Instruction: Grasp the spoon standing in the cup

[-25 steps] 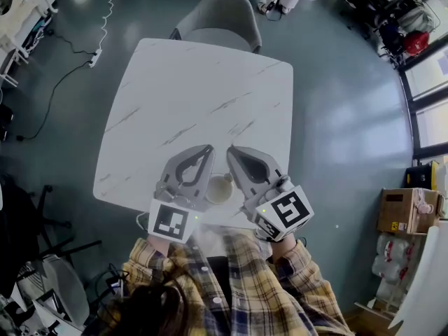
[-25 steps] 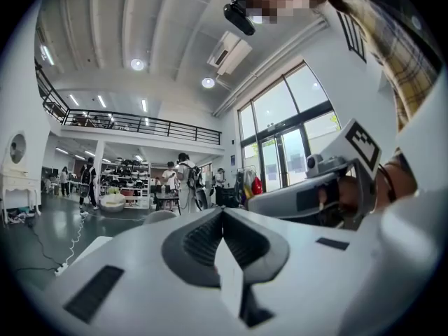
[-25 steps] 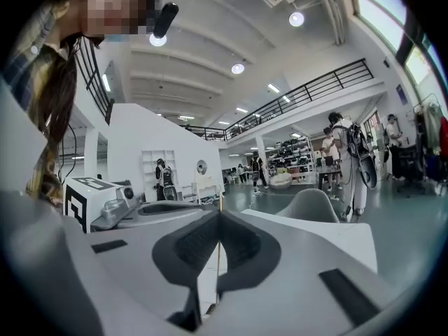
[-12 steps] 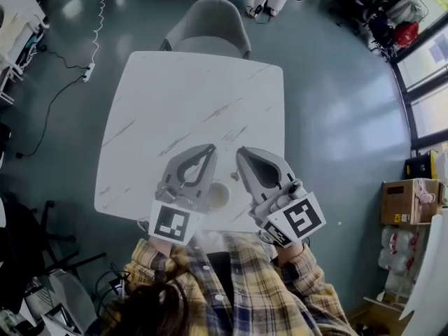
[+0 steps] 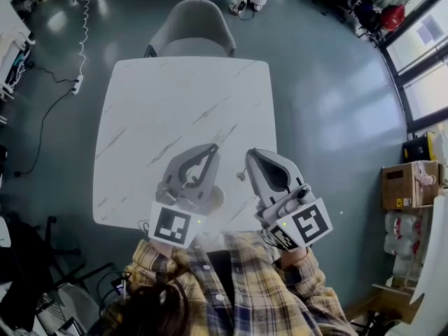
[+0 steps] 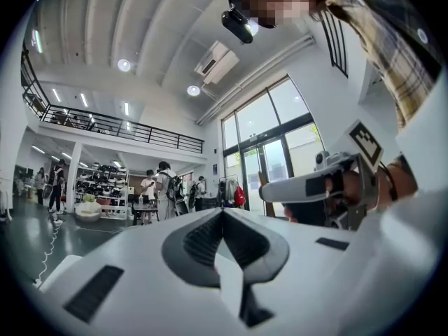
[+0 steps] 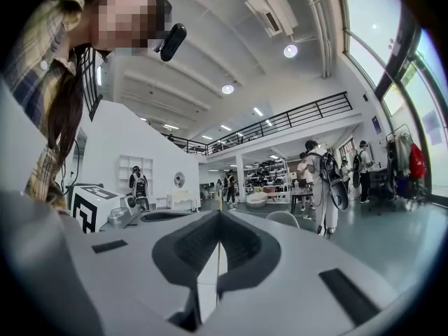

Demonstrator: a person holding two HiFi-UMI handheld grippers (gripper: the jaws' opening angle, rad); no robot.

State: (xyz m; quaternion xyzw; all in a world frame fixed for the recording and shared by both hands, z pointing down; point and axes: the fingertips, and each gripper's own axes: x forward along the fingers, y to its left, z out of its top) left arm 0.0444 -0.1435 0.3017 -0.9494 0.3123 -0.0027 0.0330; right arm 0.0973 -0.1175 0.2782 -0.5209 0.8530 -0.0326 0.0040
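A pale cup (image 5: 216, 199) stands near the front edge of the white marble table (image 5: 182, 103), half hidden under my left gripper (image 5: 213, 148). That gripper is shut with nothing in it; its jaws (image 6: 222, 214) meet along the seam. To the right of the cup, my right gripper (image 5: 250, 153) is shut on the spoon. The spoon's thin handle (image 7: 218, 250) stands upright in the jaw seam. A small pale end of the spoon (image 5: 241, 176) shows beside the right jaw, apart from the cup.
A grey chair (image 5: 194, 23) stands at the table's far side. A cardboard box (image 5: 402, 194) and rolls sit on the floor at the right, and a cable (image 5: 77, 54) runs at the left. People stand far back in the hall (image 7: 318, 180).
My right gripper has drifted right, away from the cup, and the spoon's end has gone with it. The left gripper has stayed over the cup.
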